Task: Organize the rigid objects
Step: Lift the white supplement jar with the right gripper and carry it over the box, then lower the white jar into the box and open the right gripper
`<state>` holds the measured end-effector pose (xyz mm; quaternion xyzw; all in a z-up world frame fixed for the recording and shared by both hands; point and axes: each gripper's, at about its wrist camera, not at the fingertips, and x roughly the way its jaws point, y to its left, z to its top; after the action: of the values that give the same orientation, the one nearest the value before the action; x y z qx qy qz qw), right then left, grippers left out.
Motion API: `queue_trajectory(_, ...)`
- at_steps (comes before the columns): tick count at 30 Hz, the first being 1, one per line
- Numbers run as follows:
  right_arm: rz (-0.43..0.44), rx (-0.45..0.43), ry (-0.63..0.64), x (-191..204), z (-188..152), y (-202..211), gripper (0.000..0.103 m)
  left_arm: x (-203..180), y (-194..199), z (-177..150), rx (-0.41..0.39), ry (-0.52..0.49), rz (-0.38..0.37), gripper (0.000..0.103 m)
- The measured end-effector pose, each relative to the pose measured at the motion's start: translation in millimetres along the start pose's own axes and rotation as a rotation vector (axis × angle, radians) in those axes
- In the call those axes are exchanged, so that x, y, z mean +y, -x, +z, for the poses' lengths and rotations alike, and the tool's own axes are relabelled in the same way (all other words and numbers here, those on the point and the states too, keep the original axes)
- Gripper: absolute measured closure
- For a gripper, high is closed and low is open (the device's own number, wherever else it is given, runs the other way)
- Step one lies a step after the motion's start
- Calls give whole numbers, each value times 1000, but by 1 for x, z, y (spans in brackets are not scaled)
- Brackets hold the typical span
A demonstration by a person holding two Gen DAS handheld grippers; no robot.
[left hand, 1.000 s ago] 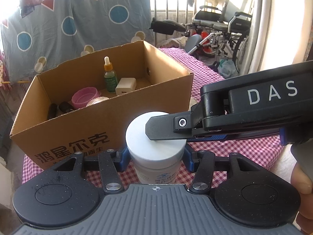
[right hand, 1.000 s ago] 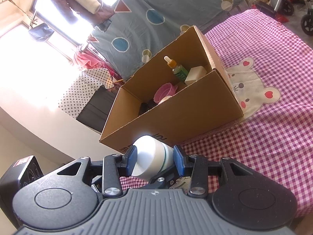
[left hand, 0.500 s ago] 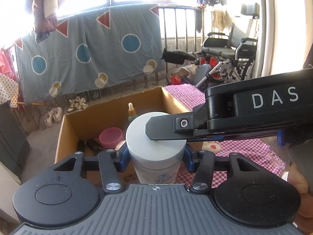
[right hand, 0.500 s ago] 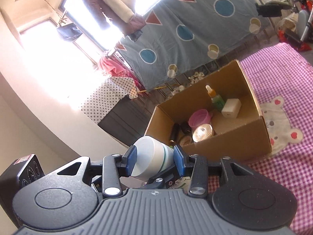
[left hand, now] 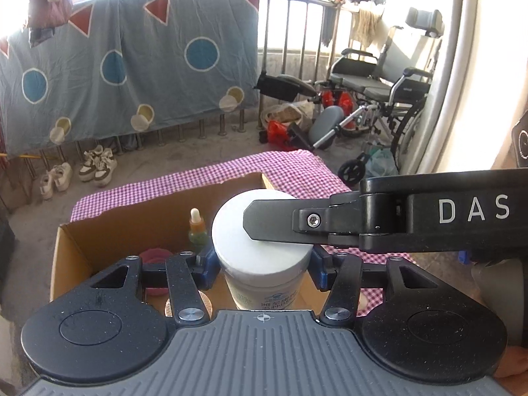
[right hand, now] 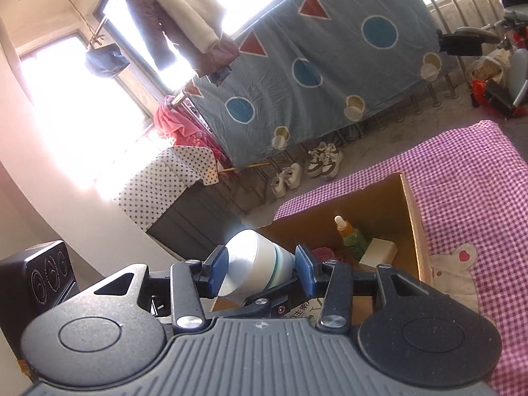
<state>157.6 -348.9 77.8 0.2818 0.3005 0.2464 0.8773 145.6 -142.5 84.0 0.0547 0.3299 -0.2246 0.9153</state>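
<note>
Both grippers are shut on one white jar with a white lid (left hand: 260,250), also seen in the right wrist view (right hand: 257,269). My left gripper (left hand: 260,260) clamps its body; my right gripper (right hand: 260,269) clamps it from the side, one finger lying across the lid. The jar is held in the air above an open cardboard box (left hand: 138,227), also in the right wrist view (right hand: 412,211). Inside the box are a green dropper bottle (left hand: 197,231), a pink bowl (left hand: 155,257) and a white block (right hand: 378,252).
The box stands on a table with a purple checked cloth (right hand: 468,178) with a bear patch (right hand: 455,264). Beyond are a blue blanket on a railing (left hand: 125,72), shoes (left hand: 97,165) on the floor and a wheelchair (left hand: 379,89).
Both grippers have lifted the jar from in front of the box's front wall up and over the open box; the view now looks down into it.
</note>
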Motion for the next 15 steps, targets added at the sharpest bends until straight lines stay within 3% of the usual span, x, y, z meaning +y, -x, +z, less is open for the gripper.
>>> queue_trajectory(6, -48, 76, -55, -47, -3, -35, 55, 9, -50, -9, 116, 29, -27, 51)
queue_trajectory(15, -93, 106, -7, -60, -3, -53, 55, 10, -74, -13, 166, 1, -2, 50)
